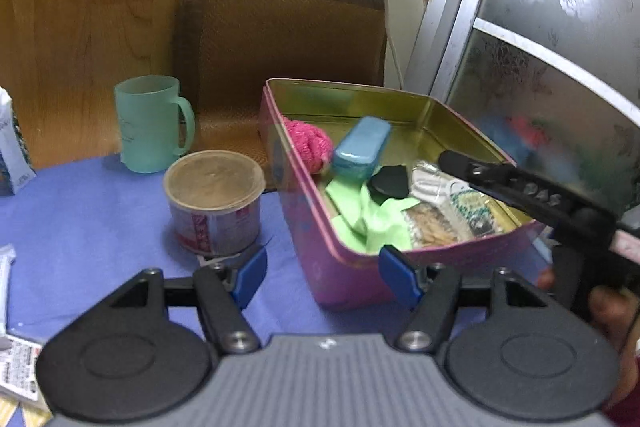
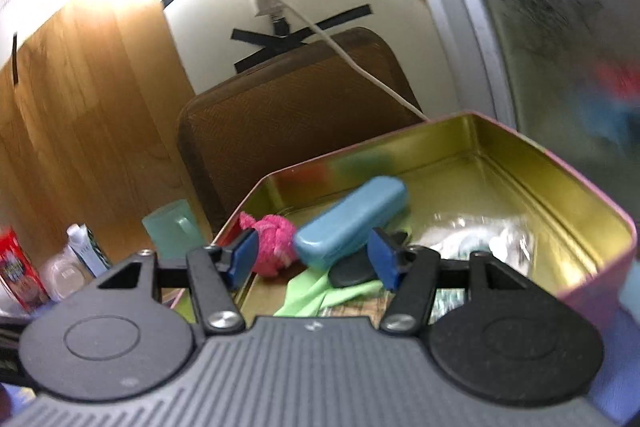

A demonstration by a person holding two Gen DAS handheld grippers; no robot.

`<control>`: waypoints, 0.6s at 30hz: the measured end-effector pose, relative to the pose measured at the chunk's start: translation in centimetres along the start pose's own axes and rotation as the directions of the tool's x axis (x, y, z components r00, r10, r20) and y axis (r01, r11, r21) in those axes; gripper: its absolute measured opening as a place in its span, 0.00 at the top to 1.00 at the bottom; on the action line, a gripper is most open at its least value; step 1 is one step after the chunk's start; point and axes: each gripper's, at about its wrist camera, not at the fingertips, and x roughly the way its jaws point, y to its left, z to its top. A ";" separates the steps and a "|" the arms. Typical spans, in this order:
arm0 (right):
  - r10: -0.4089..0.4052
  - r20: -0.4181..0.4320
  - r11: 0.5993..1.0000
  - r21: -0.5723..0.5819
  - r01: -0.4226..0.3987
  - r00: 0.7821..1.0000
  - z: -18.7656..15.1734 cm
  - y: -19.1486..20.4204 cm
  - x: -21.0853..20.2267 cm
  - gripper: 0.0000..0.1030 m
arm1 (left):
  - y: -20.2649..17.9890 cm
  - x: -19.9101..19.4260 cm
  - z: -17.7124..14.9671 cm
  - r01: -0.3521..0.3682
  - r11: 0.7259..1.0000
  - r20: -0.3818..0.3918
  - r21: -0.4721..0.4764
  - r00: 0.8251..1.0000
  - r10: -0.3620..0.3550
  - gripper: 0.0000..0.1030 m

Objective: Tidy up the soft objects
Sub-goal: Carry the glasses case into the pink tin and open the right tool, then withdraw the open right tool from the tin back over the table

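- Blue-padded left gripper (image 1: pixel 322 273), jaws apart and empty, straddles the pink tin's (image 1: pixel 340 279) near corner.
- Right gripper (image 2: pixel 314 259), also released, hovers inside over the pink knit ball (image 2: pixel 274 245).
- Risk: its pad likely catches the blue case (image 2: pixel 350 223) instead.

We see an open pink metal tin with a gold inside (image 1: pixel 360 279) standing on the blue cloth. In its far left corner lies a bright pink knitted ball (image 1: pixel 310 145). A light green soft cloth (image 1: pixel 368 215) lies crumpled along the near wall. A blue-green oblong case (image 1: pixel 362 149) rests tilted beside the ball, and a small flat black pad (image 1: pixel 390 181) lies on the green cloth.
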 end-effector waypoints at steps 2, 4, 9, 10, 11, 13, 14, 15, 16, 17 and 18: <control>0.022 -0.003 0.999 0.033 -0.022 1.000 -0.6 0.1 -0.9 0.39 | 0.2 -0.2 -0.5 -0.018 1.000 -0.006 0.005 1.000 0.018 0.38; 0.031 -0.001 0.999 0.043 -0.031 1.000 -0.7 1.1 -1.3 0.38 | 0.5 -0.4 -1.2 -0.035 0.999 -0.016 0.007 0.999 0.035 0.38; 0.057 -0.009 0.997 0.044 -0.056 0.998 -1.7 3.7 -2.1 0.38 | 1.9 -1.3 -2.9 -0.092 0.996 -0.033 0.006 0.995 0.092 0.38; 0.065 -0.013 0.997 0.040 -0.064 0.998 -2.0 4.2 -2.3 0.38 | 2.4 -1.5 -3.3 -0.102 0.995 -0.035 0.001 0.994 0.102 0.38; 0.072 -0.017 0.997 0.032 -0.071 0.997 -2.2 4.7 -2.3 0.38 | 2.8 -1.8 -3.6 -0.111 0.994 -0.037 -0.003 0.993 0.111 0.38; 0.080 -0.024 0.997 0.006 -0.080 0.996 -2.9 6.1 -2.5 0.38 | 3.5 -2.4 -4.1 -0.130 0.991 -0.036 -0.012 0.991 0.130 0.38; 0.087 -0.028 0.996 -0.004 -0.087 0.996 -3.1 6.7 -2.6 0.38 | 3.9 -2.8 -4.4 -0.142 0.990 -0.033 -0.015 0.989 0.141 0.38; 0.091 -0.031 0.996 -0.010 -0.091 0.995 -3.4 7.3 -2.7 0.38 | 4.3 -3.1 -4.7 -0.155 0.988 -0.030 -0.017 0.988 0.155 0.38; 0.100 -0.040 0.995 -0.018 -0.101 0.994 -3.6 8.0 -2.7 0.38 | 4.8 -3.5 -4.9 -0.169 0.985 -0.026 -0.019 0.985 0.169 0.38; 0.111 -0.048 0.993 -0.026 -0.112 0.993 -3.8 8.6 -2.6 0.38 | 5.3 -3.8 -5.2 -0.184 0.983 -0.023 -0.024 0.983 0.183 0.38; 0.117 -0.055 0.992 -0.036 -0.120 0.992 -4.0 9.2 -2.6 0.38 | 5.8 -4.1 -5.4 -0.196 0.980 -0.021 -0.029 0.980 0.195 0.38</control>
